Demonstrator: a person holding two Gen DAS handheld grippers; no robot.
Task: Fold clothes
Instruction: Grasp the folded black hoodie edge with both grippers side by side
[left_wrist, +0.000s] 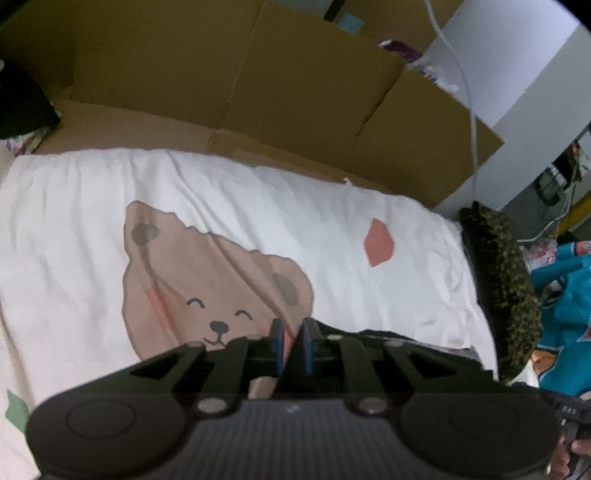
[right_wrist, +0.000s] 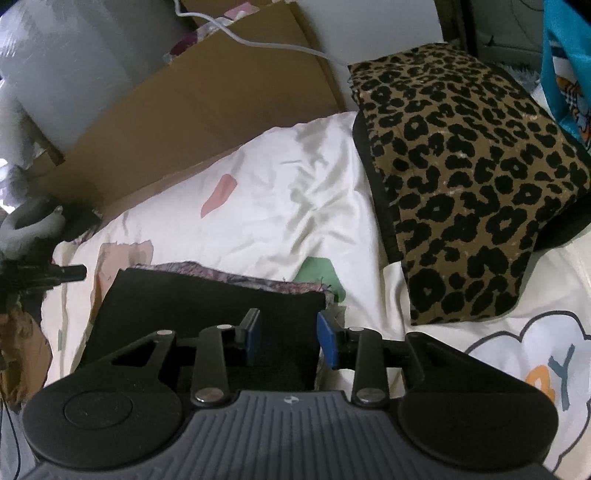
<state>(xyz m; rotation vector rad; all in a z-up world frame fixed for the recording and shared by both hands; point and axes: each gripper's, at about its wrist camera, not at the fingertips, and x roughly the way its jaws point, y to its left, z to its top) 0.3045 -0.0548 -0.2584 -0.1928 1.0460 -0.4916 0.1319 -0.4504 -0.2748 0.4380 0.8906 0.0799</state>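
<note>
Presently, the findings stand as follows.

Task item: a black folded cloth with a patterned purple-grey edge lies flat on the white cartoon-print bedding.
Position relative to right gripper: the cloth sits directly beneath and ahead of it, its far edge running left to right across the fingers' line.
Right finger state: blue pads stand well apart, with black cloth showing between them; nothing is gripped.
Left gripper: blue pads nearly together, a thin gap remaining; whether any fabric is pinched there cannot be told.
Left view: mainly the bear print on the bedding; a dark strip just right of the fingertips may be the same cloth, unconfirmed.
Nearer tool: the right, judged from the cloth filling its foreground.
Stage: the cloth lies as a compact rectangle, which fits either a finished fold just let go or a part-fold awaiting another turn.
Other garments: a leopard-print piece lies folded to the right, apart from the black cloth; a teal garment beyond it.
Containers: a flattened cardboard box props behind the bedding; nothing seen inside.
</note>
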